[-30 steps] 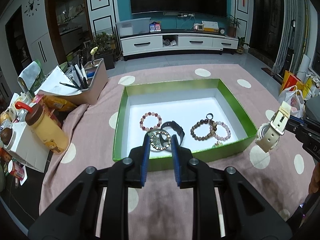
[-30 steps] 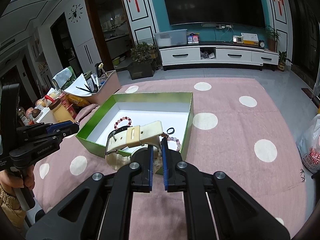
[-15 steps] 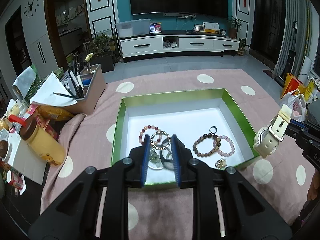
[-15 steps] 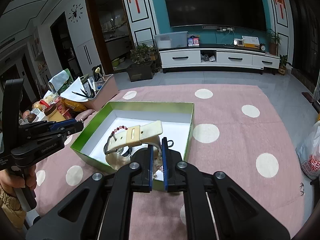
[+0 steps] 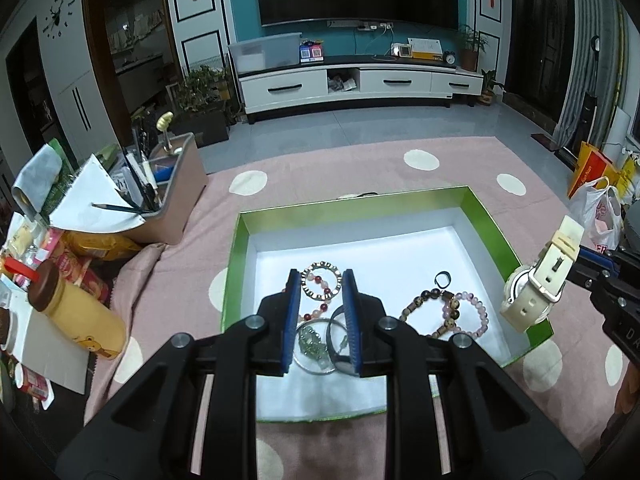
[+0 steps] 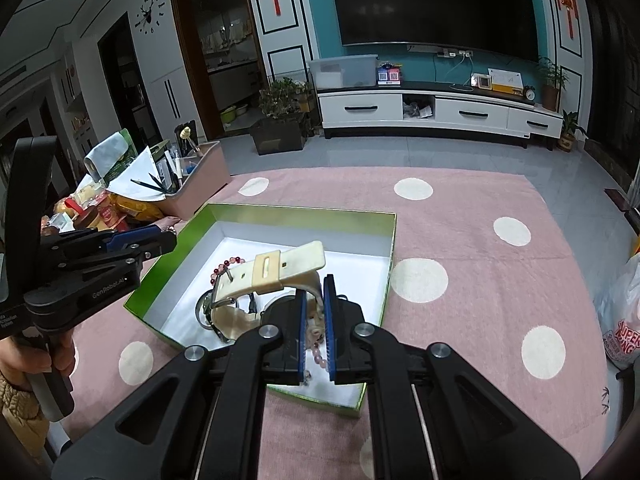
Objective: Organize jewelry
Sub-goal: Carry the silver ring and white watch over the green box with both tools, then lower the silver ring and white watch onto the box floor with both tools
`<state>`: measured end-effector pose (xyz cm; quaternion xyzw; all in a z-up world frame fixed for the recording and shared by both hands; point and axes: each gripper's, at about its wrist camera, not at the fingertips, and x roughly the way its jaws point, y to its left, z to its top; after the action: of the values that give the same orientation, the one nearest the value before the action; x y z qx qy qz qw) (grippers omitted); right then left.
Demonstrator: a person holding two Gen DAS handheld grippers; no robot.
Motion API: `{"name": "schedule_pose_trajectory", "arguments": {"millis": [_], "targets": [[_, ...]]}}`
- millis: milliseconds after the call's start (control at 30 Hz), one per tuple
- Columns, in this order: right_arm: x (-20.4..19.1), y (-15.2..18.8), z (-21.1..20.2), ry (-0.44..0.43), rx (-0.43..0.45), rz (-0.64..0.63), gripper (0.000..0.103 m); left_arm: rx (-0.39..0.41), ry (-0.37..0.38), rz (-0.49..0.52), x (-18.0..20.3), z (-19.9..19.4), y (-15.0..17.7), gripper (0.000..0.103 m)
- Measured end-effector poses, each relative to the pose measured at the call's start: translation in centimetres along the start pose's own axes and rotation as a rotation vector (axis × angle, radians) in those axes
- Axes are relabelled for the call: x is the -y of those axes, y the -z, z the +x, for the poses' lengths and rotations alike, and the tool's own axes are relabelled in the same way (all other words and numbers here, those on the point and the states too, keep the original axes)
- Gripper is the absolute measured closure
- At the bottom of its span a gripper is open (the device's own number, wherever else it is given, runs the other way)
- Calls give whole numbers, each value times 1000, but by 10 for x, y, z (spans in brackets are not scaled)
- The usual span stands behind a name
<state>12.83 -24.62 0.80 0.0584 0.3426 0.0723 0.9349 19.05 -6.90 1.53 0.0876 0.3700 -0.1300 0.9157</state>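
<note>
A green box with a white floor [image 5: 486, 216] lies on the pink dotted cloth and holds several bracelets. My left gripper [image 5: 320, 286] is over the box's left half, shut on a small gold beaded ring bracelet [image 5: 322, 285]. Under it lie a red bead bracelet [image 5: 316, 312], a clear bangle [image 5: 316, 344] and a dark band. Brown and pink bead bracelets [image 5: 448, 314] lie to the right. My right gripper [image 6: 314, 292] is shut on a cream watch [image 6: 276, 272] by its strap, above the box's near right part [image 6: 392, 240]. The watch also shows in the left wrist view [image 5: 536, 280].
A tan organiser with pens and paper [image 5: 160, 204] stands at the table's left back. A yellow bottle [image 5: 76, 312] and snack packs lie at the left edge. A plastic bag [image 6: 624, 320] sits at the right. The other gripper's handle [image 6: 80, 276] shows at left.
Both grippers have moved forward over the box. The left one now holds the gold bracelet further in, above the red bead bracelet. The watch has come over the box's near right part.
</note>
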Motion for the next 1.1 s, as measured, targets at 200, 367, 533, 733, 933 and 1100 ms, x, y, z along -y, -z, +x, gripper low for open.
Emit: {"name": "schedule_pose_trajectory", "arguments": {"millis": [200, 367, 533, 733, 933, 1100], "targets": [[-2, -6, 15, 14, -26, -14, 96, -33, 11, -19, -2, 19, -6, 82], [-5, -7, 29, 25, -56, -32, 96, -65, 8, -19, -1, 35, -6, 82], [-8, -8, 41, 27, -78, -45, 96, -84, 3, -15, -2, 45, -5, 82], [-16, -8, 51, 33, -99, -72, 96, -106, -7, -17, -5, 55, -3, 82], [-20, -8, 60, 38, -119, -89, 96, -126, -12, -10, -8, 63, 0, 82], [-23, -6, 66, 43, -134, -101, 96, -138, -11, -12, -9, 67, 3, 82]]}}
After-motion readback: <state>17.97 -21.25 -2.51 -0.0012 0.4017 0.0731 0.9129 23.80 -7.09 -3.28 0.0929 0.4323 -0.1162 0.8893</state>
